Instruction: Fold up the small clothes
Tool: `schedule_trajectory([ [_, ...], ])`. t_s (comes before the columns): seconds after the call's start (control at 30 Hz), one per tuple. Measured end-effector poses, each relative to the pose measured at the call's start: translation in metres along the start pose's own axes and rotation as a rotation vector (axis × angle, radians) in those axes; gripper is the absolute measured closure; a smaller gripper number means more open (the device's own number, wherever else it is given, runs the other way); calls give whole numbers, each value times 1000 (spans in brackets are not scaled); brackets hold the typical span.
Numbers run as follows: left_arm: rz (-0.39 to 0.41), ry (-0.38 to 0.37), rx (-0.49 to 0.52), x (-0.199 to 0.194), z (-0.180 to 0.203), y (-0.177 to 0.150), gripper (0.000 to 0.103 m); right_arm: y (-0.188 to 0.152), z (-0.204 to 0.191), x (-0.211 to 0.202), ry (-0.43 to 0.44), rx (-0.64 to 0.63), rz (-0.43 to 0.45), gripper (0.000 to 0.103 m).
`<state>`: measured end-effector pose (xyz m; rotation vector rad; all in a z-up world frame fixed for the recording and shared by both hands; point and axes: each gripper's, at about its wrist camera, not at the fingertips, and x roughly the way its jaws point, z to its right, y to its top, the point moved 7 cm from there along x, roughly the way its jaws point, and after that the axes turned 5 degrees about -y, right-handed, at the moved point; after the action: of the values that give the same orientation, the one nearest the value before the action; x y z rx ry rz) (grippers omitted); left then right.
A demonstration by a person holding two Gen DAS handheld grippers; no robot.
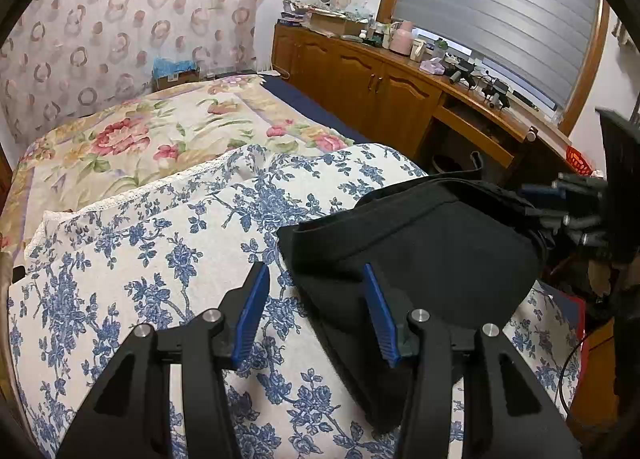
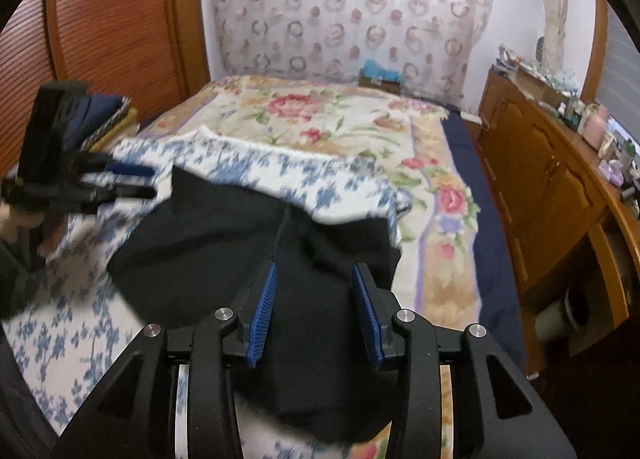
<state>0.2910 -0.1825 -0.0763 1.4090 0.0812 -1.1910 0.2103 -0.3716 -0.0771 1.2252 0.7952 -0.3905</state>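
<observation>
Right wrist view | right gripper (image 2: 314, 307) jaws apart, empty, over black garment (image 2: 224, 243) | left gripper (image 1: 316, 307) parted, empty | step: fold laid | next: regrip near edge.

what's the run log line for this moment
stage: folding | garment: black, on blue floral cloth | left gripper: open, over garment edge | right gripper: open, garment below, not gripped

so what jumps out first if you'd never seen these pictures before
The black garment stands out first, a dark folded heap on the blue-flowered white cloth spread over the near end of the bed. Next come the blue-padded jaws low in each view: the left gripper open over the garment's edge, the right gripper open above the dark fabric. Behind lies the pink-rose bedspread.
</observation>
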Motion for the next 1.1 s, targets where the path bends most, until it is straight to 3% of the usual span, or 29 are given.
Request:
schedule_trajectory([
  [0.13, -4, 1, 2, 0, 1, -1, 56, -16, 0, 4, -16, -24, -42, 67],
  [0.2, -6, 1, 3, 0, 2, -1, 56, -13, 4, 4, -17, -37, -39, 91],
  [0.27, -6, 2, 4, 1, 3, -1, 56, -4, 11, 2, -44, -53, -8, 98],
  [0.43, -2, 7, -14, 2, 2, 0, 56, 26, 41, 18, -104, -32, 38, 99],
  [0.6, -3, 12, -31, 9, -4, 5, 56, 24, 60, 49, -143, 26, -40, 98],
  [0.67, -6, 15, -34, 12, -7, 7, 56, 21, 67, 49, -154, 68, -37, 80],
  [0.7, -10, 19, -35, 15, -8, 8, 56, 19, 69, 46, -155, 88, -35, 78],
  [0.77, -21, 18, -37, 22, -11, 10, 56, 18, 70, 38, -157, 117, -21, 57],
  [0.87, -34, 15, -50, 32, -18, 14, 56, 14, 65, 22, -123, 181, 13, 40],
  [0.97, -53, 4, -62, 44, -23, 15, 55, 6, 52, 22, -77, 208, -1, 33],
  [1.1, -86, -8, -77, 58, -26, 11, 55, -11, 43, 41, -45, 252, -52, 32],
])
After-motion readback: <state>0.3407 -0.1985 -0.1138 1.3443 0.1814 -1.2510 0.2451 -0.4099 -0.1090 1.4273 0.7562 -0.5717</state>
